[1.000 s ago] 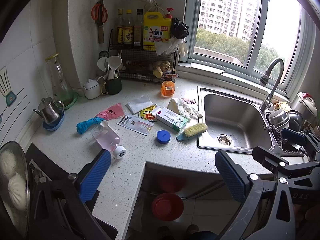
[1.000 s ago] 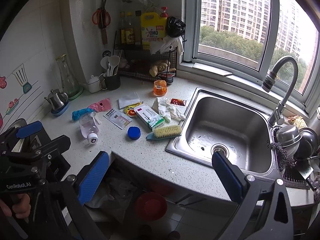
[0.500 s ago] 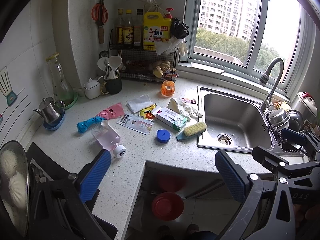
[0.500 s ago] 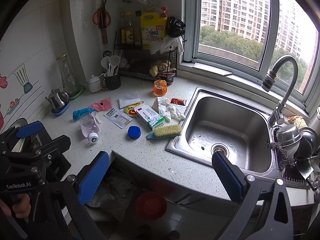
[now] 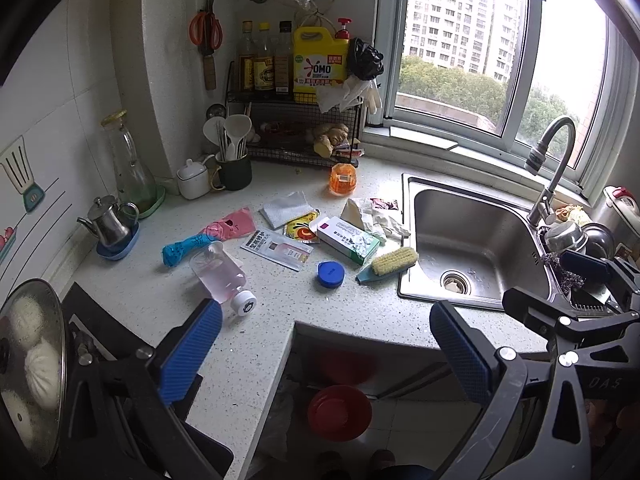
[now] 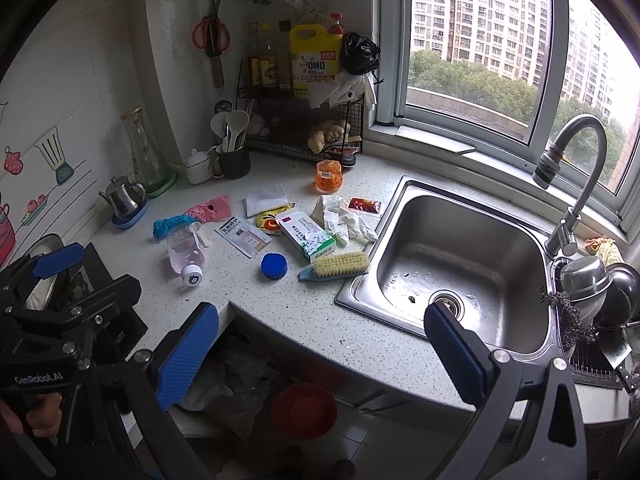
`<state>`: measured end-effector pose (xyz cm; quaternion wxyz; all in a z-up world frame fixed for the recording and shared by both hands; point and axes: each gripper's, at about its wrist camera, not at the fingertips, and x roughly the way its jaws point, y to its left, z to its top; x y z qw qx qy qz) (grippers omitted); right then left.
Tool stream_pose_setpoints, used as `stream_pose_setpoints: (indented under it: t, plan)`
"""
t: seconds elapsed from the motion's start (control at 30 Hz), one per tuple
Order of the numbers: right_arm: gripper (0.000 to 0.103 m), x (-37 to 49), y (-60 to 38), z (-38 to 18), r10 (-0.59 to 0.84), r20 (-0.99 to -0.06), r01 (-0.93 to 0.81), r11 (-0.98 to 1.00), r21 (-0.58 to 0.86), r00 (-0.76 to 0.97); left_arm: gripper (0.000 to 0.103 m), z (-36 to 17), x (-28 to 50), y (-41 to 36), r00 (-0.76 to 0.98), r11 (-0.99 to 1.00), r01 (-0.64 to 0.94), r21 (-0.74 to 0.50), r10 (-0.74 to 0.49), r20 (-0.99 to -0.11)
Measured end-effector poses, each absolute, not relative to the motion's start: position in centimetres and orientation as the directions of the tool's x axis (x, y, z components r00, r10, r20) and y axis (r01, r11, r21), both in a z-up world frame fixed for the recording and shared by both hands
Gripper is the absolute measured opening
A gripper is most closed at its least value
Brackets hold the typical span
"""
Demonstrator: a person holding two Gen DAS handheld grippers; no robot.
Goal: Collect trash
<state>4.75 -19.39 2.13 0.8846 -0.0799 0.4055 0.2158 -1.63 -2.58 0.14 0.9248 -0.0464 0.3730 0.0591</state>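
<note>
Litter is scattered over the speckled counter [image 5: 280, 312]: a clear bottle of pink liquid [image 5: 218, 276] lying on its side, a blue cap [image 5: 331, 274], a white-and-green box [image 5: 348, 236], crumpled tissue [image 5: 372, 216], a pink-and-blue wrapper [image 5: 208, 236], flat sachets [image 5: 278, 248] and a yellow packet [image 5: 302, 232]. My left gripper [image 5: 326, 344] hangs open over the counter's front edge, holding nothing. My right gripper [image 6: 322, 352] is open and empty too, short of the same litter [image 6: 274, 266]. Each gripper shows at the edge of the other's view.
A scrub brush [image 5: 390, 262] lies beside the steel sink [image 5: 472, 240]. At the back stand an orange container [image 5: 343, 178], a wire rack [image 5: 296, 128] with bottles, a utensil mug and a kettle. A lidded pan [image 5: 28, 360] is at left. Below the counter are a red bowl [image 5: 339, 412] and a plastic bag [image 6: 228, 384].
</note>
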Motion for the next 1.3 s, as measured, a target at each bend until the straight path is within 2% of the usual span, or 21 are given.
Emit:
stream_pose_setpoints:
  t: [0.3, 0.43, 0.6, 0.8, 0.93, 0.97, 1.07, 1.3]
  plan:
    - [0.103, 7.8, -20.7, 2.4, 0.420, -0.749, -0.568, 0.820, 0.071, 0.512, 0.103, 0.4, -0.3, -3.9, 0.696, 0.976, -0.217, -0.020, 0.141, -0.704]
    - [0.103, 9.8, -20.2, 2.1, 0.433, -0.753, -0.603, 0.795, 0.061, 0.495, 0.103, 0.4, 0.6, -2.7, 0.672, 0.971, -0.238, -0.041, 0.134, -0.728]
    - [0.103, 12.6, -18.3, 1.5, 0.459, -0.771, -0.645, 0.760, 0.084, 0.442, 0.103, 0.0, 2.4, 0.8, 0.621, 0.955, -0.295, -0.010, 0.184, -0.762]
    - [0.103, 16.0, -12.8, -0.4, 0.465, -0.802, -0.701, 0.708, 0.083, 0.375, 0.103, -1.6, 6.0, 6.6, 0.556, 0.939, -0.339, 0.064, 0.255, -0.791]
    - [0.102, 18.1, -8.2, -2.0, 0.461, -0.831, -0.732, 0.674, 0.098, 0.313, 0.103, -3.6, 8.3, 10.8, 0.522, 0.937, -0.349, 0.004, 0.197, -0.830]
    - [0.099, 18.6, -7.0, -2.4, 0.460, -0.838, -0.744, 0.660, 0.101, 0.294, 0.103, -4.2, 8.7, 11.8, 0.508, 0.934, -0.358, -0.005, 0.190, -0.840]
    - [0.094, 19.7, -3.3, -4.0, 0.456, -0.862, -0.768, 0.626, 0.132, 0.223, 0.103, -6.0, 9.5, 14.6, 0.463, 0.922, -0.388, 0.004, 0.198, -0.864]
    - [0.094, 19.6, 4.7, -8.6, 0.398, -0.915, -0.815, 0.552, 0.175, 0.073, 0.103, -10.0, 10.0, 20.2, 0.358, 0.888, -0.459, 0.013, 0.198, -0.912]
